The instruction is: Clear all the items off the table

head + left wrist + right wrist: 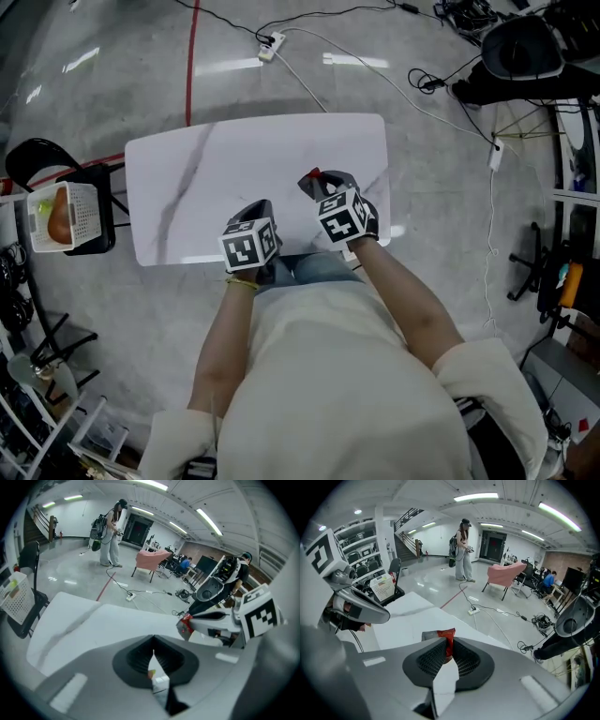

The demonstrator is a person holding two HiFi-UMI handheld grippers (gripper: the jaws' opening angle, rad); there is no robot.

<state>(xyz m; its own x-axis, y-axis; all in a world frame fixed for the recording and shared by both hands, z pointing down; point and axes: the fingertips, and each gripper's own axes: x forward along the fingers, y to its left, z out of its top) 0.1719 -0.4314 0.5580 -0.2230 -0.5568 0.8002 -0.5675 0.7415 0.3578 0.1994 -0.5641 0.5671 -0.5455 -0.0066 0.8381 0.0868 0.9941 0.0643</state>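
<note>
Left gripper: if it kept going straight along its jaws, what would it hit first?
Most likely the white marble tabletop. The left gripper, jaws shut, points forward and down at its surface, and nothing shows in between. How far above it the gripper hangs is unclear.

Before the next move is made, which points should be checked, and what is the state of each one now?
1. Right gripper shut on the red packet: ok.
2. Left gripper shut, free for use: ok.
3. No other item visible on the table: ok.
4. Basket on the chair at the left, in view: ok.
5. Room in the basket for the packet: cannot tell.
</note>
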